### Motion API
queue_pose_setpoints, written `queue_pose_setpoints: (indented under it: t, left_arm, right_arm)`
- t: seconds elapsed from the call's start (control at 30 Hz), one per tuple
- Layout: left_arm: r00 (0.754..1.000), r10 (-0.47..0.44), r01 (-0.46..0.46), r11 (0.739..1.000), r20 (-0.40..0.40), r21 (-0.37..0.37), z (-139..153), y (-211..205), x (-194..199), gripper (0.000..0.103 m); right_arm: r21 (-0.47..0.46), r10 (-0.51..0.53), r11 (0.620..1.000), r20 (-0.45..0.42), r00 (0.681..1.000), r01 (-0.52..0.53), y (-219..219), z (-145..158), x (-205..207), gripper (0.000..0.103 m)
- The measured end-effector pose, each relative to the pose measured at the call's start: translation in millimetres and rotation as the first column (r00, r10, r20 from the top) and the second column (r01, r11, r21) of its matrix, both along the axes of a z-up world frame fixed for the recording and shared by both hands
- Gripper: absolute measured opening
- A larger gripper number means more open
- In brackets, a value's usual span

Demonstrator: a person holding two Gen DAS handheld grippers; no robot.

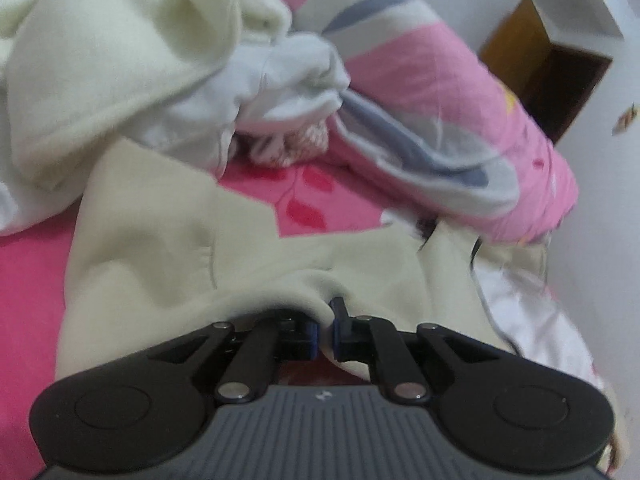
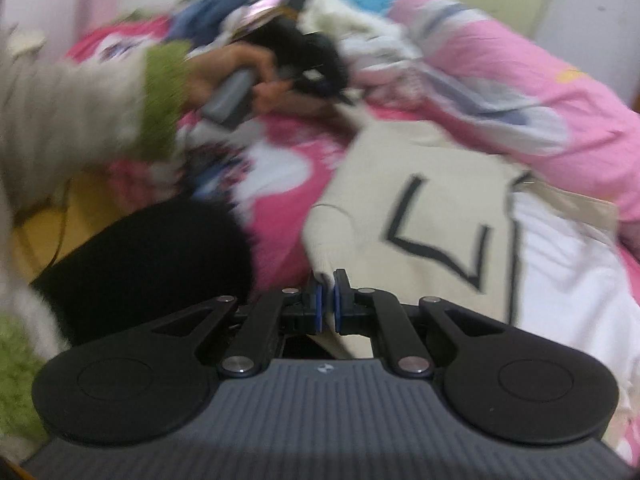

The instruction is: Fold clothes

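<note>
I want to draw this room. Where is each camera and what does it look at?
Left wrist: on the left gripper, facing the cream fleece garment its fingers pinch; no body shows.
Right wrist: on the right gripper, pinching that garment; the green-cuffed sleeve and left hand show.
Both share the rolled pink quilt.

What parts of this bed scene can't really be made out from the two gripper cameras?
- Cream garment: its near edge disappears behind the left gripper in the left wrist view, and the right side is cut off.
- Clothes pile: smeared by motion blur in the right wrist view; single items unreadable.
- Hand: blurred, so what the far gripper pinches is unclear.
- Black marking: partly hidden by a fold in the cloth above the right gripper.
</note>
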State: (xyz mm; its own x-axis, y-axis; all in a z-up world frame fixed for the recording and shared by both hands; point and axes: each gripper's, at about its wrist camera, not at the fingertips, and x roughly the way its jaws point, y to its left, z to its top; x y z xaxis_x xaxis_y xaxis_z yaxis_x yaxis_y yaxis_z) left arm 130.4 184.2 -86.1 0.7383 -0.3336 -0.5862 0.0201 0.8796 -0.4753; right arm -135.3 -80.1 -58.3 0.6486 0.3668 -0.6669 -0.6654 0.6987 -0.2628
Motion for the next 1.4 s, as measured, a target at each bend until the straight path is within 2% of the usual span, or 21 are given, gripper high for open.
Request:
queue_pose_setpoints:
  t: [0.13,0.33,0.43,0.47,0.5,0.53,0.67,0.8,0.83,0.9,0.97,1.03,1.13,1.3,1.33,1.4]
  left_arm:
    - [1.0,-0.027,0.027,0.999,0.007,0.041,-9,-2,4,0.008]
    - [0.996,-0.079,0.069,0.98,0.049,0.188,-11,-20,-2,0.013]
    - [0.994,-0.095,0.078,0.964,0.058,0.253,-5,-28,-17,0.028]
    - [0.994,-0.094,0.074,0.959,0.062,0.273,-3,-30,-23,0.033]
    - [0.993,-0.093,0.07,0.954,0.066,0.291,-1,-32,-30,0.037]
    - [0.993,-0.092,0.065,0.948,0.07,0.31,2,-33,-36,0.039]
    - [0.99,-0.072,0.031,0.949,0.119,0.315,15,-40,-67,0.039]
    - [0.963,-0.205,0.133,0.925,0.173,0.356,27,-72,-90,0.039]
    - [0.953,-0.247,0.167,0.913,0.177,0.372,27,-82,-95,0.039]
    - [0.93,-0.336,0.245,0.87,0.151,0.427,20,-103,-101,0.039]
    - [0.913,-0.403,0.318,0.809,0.071,0.495,5,-123,-102,0.039]
    - [0.903,-0.428,0.341,0.752,0.025,0.564,-11,-135,-105,0.042]
    - [0.896,-0.443,0.335,0.716,0.029,0.613,-14,-138,-111,0.045]
    - [0.912,-0.411,0.326,0.73,0.005,0.601,-13,-136,-107,0.058]
    - [0.915,-0.404,0.321,0.734,0.005,0.598,-13,-136,-106,0.058]
    - [0.921,-0.391,0.311,0.743,0.007,0.593,-14,-135,-106,0.061]
  right_arm:
    - [-0.079,0.077,0.994,-0.046,0.996,-0.081,20,-18,-1,0.004]
    - [-0.143,0.111,0.982,-0.081,0.991,-0.122,34,-32,-3,0.006]
    - [-0.13,0.102,0.985,-0.09,0.991,-0.113,33,-30,-5,0.011]
    - [-0.119,0.097,0.987,-0.091,0.991,-0.107,31,-28,-6,0.013]
    - [-0.103,0.092,0.989,-0.094,0.991,-0.101,30,-26,-8,0.02]
    - [-0.083,0.087,0.992,-0.098,0.991,-0.096,27,-24,-9,0.024]
    - [0.028,0.056,0.998,-0.11,0.992,-0.053,10,-14,-16,0.025]
    - [0.191,-0.009,0.981,-0.108,0.994,0.03,-26,3,-22,0.025]
    - [0.229,-0.036,0.972,-0.103,0.994,0.059,-37,7,-23,0.025]
    - [0.29,-0.104,0.949,-0.089,0.991,0.126,-58,12,-25,0.025]
    - [0.33,-0.181,0.923,-0.08,0.98,0.197,-78,12,-28,0.025]
    - [0.344,-0.258,0.899,-0.083,0.962,0.271,-95,7,-27,0.025]
    - [0.36,-0.352,0.862,-0.083,0.932,0.357,-119,-1,-23,0.024]
    - [0.42,-0.411,0.82,-0.038,0.911,0.388,-143,-9,-8,0.023]
    - [0.418,-0.415,0.82,-0.037,0.909,0.391,-146,-15,-4,0.023]
    - [0.341,-0.433,0.839,-0.052,0.9,0.423,-148,-40,5,0.023]
